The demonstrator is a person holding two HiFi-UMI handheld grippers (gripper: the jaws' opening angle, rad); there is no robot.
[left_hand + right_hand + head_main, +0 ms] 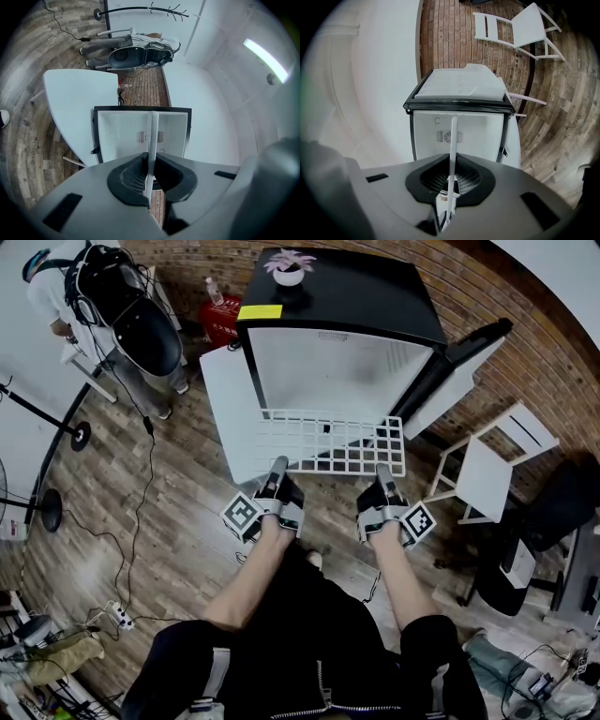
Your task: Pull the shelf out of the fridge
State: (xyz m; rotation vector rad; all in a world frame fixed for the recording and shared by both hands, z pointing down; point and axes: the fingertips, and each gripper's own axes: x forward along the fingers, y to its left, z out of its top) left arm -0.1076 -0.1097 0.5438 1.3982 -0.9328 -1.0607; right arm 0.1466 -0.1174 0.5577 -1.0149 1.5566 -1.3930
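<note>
The left hand-held gripper (277,467) is closed on the near edge of the white wire grid shelf (328,442), and the right hand-held gripper (382,472) is closed on the same edge further right. The shelf is held level, projecting almost wholly from the open black, white-lined fridge (375,287).

Evenly, softly lit indoors, brightest at ceiling light strip (265,60) far right, with mild glare off white fridge interior (328,371); faint shadows, strong fisheye bending, black vignetted corners, nearest foreground slightly soft.
</note>
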